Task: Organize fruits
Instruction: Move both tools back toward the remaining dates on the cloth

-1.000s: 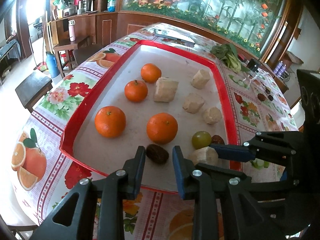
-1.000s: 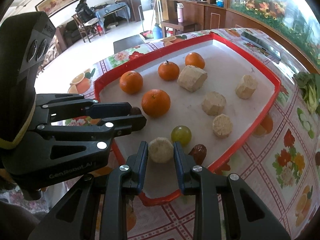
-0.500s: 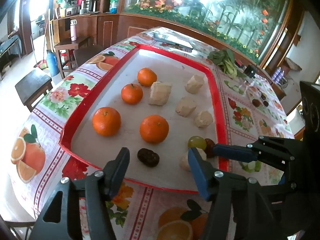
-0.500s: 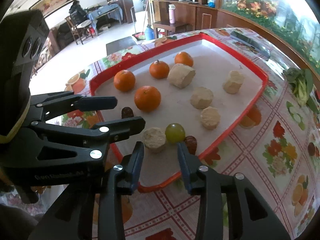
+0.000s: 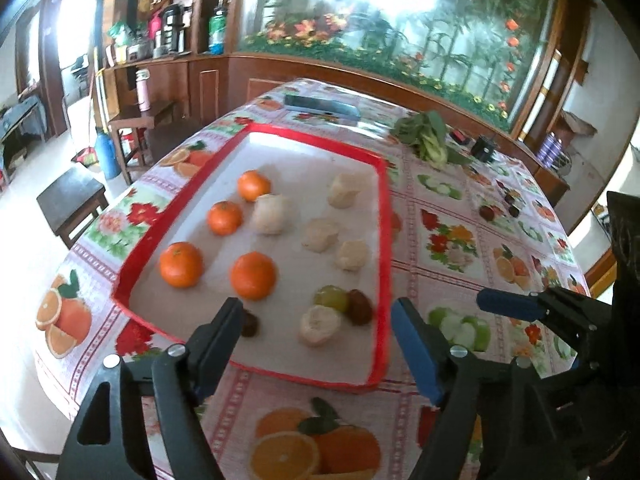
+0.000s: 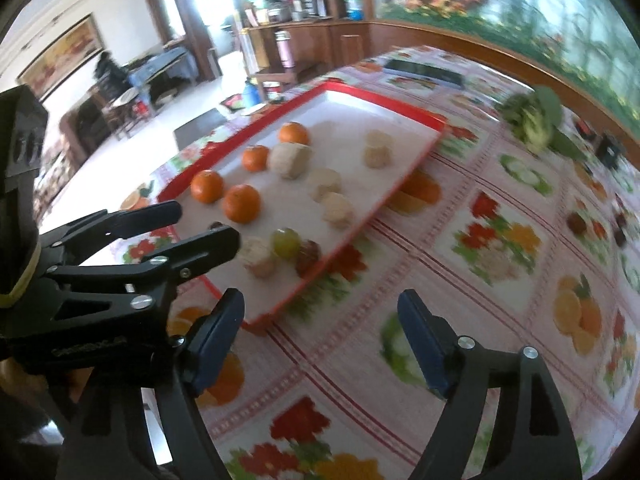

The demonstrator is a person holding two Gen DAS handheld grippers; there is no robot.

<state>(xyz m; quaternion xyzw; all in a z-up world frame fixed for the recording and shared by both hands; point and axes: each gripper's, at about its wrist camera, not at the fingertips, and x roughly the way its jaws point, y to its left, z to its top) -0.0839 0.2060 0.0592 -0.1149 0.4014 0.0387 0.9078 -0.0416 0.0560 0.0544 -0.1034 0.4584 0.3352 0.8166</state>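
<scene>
Bright daylight floods both fisheye views from the far windows, with white glare on the glass-fronted floral mural (image 5: 400, 20). Edges curve and darken. Motion blur smears the floral plastic tablecloth (image 6: 500, 240), strongest in the right view.

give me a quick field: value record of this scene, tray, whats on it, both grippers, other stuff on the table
tray: red-rimmed tray on a fruit-print tablecloth
oranges: four, on the tray's left side, e.g.
pale chunks: five, e.g.
green grape, beside a dark red date
dark date, partly hidden by a left finger
left gripper: jaws opening, nothing held
right gripper: jaws opening, nothing between them, over the tablecloth
elsewhere: leafy greens, phone
</scene>
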